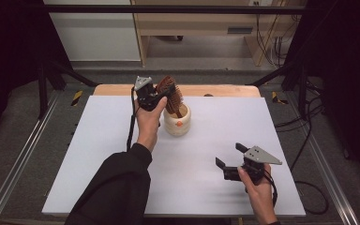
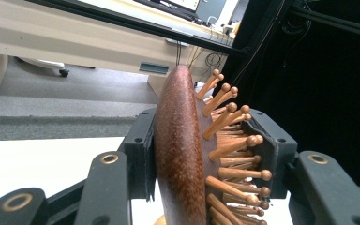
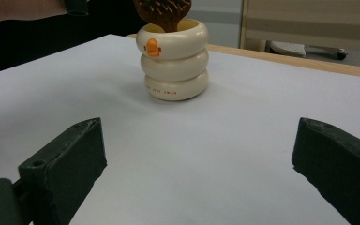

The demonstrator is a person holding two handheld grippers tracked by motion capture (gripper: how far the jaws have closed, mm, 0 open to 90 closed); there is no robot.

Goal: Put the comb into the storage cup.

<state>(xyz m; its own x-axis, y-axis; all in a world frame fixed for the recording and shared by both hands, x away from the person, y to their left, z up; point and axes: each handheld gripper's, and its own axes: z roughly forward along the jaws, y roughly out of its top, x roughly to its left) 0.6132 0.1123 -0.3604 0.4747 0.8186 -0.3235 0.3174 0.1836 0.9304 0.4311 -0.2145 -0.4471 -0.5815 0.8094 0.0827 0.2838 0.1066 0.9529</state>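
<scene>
Both jaws of the left gripper (image 1: 165,93) are clamped on the hairbrush (image 2: 187,154); it should be kept upright over the cream holder (image 1: 177,121), while the right gripper (image 1: 229,158) is held apart.

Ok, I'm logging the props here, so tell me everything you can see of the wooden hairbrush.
The hairbrush is dark reddish-brown wood with a rounded, speckled back and lighter wooden pins ending in ball tips. The left hand-held gripper is shut on its head, one jaw on the back, the other against the pins. It stands roughly upright, its handle down inside the cream ringed cup at the far middle of the white table.
</scene>
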